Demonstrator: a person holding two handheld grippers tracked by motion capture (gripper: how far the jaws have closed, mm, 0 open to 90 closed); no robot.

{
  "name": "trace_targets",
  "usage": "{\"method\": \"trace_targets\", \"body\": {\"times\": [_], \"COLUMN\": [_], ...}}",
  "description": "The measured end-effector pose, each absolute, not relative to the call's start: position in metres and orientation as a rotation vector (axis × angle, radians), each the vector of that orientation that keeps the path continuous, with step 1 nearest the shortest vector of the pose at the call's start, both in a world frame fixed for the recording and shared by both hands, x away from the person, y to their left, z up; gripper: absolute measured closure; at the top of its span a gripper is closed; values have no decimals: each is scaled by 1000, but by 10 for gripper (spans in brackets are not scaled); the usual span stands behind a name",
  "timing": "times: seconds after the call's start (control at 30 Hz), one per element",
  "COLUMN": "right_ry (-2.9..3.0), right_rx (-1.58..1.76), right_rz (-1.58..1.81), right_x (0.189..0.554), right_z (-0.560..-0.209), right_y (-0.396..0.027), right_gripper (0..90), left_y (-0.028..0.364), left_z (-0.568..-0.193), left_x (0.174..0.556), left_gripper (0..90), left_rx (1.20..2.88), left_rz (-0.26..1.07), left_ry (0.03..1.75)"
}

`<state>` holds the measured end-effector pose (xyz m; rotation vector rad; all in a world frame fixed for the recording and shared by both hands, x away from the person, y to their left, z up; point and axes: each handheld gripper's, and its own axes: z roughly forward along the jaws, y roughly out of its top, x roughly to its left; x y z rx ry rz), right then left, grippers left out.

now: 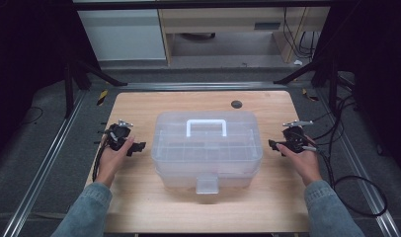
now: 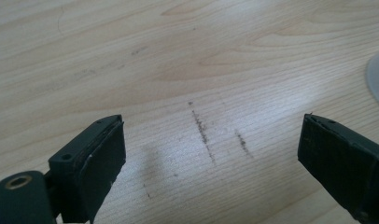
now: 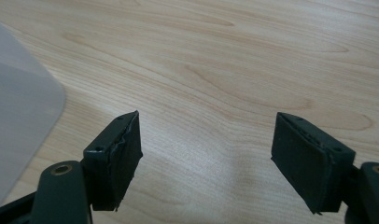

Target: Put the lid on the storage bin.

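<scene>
Sleeved forearms, open left gripper (image 1: 135, 147), right gripper (image 1: 273, 145), flanking clear toolbox (image 1: 207, 148)

Both forearms came in from six o'clock, sleeved in denim, and spread apart. The left hand (image 1: 112, 157) lay at about nine o'clock, holding the left gripper (image 1: 135, 147) with its jaws aimed toward three o'clock. The right hand (image 1: 302, 157) lay at three o'clock, its right gripper (image 1: 274, 144) aimed toward nine. Both pairs of jaws stood wide apart with nothing between them.
</scene>
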<state>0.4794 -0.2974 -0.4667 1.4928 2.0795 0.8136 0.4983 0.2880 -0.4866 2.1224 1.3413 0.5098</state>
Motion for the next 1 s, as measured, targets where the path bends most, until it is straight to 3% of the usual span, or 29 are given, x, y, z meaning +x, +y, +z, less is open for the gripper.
{"method": "trace_targets", "body": {"times": [0.67,1.0], "right_ry": [1994,1940], "right_rx": [1566,1556], "right_rz": [780,805], "right_x": [496,495], "right_z": [-498,-505], "right_y": [-296,-292], "right_gripper": [141,23], "left_y": [288,288], "left_z": [-512,-517], "left_x": [499,497], "left_gripper": [32,0], "left_rx": [2056,2004], "left_rz": [524,564], "left_ry": [1341,1337]}}
